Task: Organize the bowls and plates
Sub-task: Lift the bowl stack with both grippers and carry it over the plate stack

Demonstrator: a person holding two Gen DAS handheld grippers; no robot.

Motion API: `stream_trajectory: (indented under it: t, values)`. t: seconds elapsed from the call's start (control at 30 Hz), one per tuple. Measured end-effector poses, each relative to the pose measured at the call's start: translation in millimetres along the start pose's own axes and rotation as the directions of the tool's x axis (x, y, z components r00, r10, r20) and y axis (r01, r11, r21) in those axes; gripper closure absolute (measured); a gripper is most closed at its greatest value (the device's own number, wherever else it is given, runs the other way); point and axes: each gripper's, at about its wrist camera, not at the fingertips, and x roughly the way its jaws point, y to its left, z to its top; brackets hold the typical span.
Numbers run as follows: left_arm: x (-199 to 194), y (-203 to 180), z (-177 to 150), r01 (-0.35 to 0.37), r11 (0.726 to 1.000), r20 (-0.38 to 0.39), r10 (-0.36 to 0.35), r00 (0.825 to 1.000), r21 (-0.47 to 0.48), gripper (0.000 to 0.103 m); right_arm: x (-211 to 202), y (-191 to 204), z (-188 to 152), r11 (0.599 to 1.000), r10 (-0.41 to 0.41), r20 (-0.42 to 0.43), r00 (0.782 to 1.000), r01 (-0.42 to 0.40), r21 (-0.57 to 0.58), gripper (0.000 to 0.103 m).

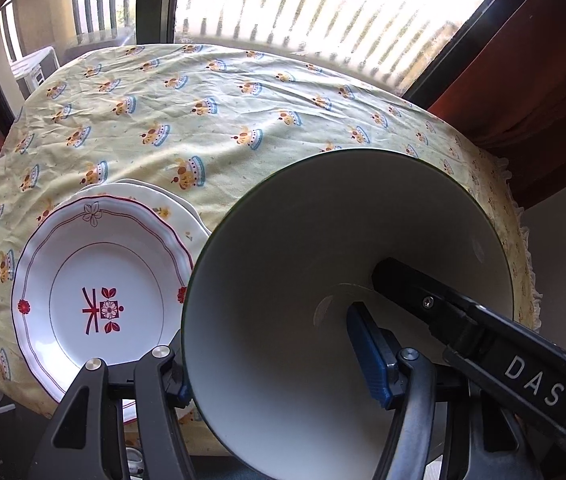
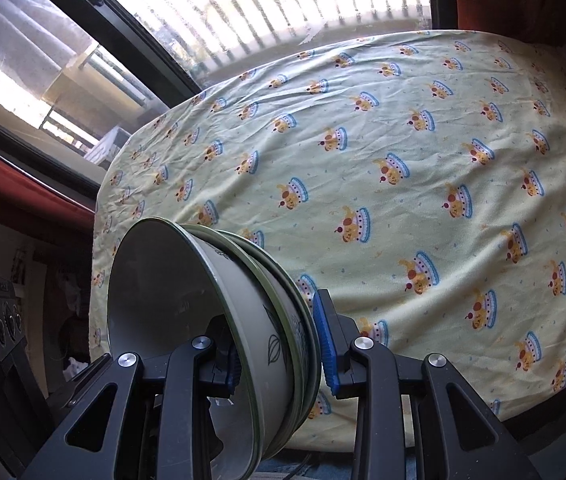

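Left gripper (image 1: 279,356): its jaws are pinching the near wall of the bowl stack (image 1: 347,300), one blue pad inside and one outside.
Right gripper (image 2: 281,354): its jaws are squeezing the rim of the same stack, one pad inside the top bowl and one on the outside.
Right gripper in the left view: one black finger is poking inside the top bowl from the right.
Bowl stack: white bowls with green rims are sitting inside each other. The right view is showing a few rims together. The stack is tipping on its side in the air, near the front edge of the table.
Plates (image 1: 103,284): a plate with red flowers is lying on other plates, on the tablecloth (image 1: 211,128), just left of the bowls.
Step in hand: it looks like both grippers are carrying the bowls to a spot on the cloth.
Doing it well: both hands should be moving together, keeping the bowls from sliding apart, and turning them flat before putting them down.
Watch out: the bowls are close to the plates, so bumping them could be chipping something.
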Motion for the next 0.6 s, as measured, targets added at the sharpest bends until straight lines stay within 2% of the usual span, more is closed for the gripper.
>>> stream_trajectory:
  t: [0.6]
  values:
    - [-26, 100, 11, 0.023, 1.000, -0.027, -0.023, 0.999, -0.021, 0.039, 41, 103, -10, 0.999, -0.034, -0.006, 0.999, 0.034, -0.005, 0.068]
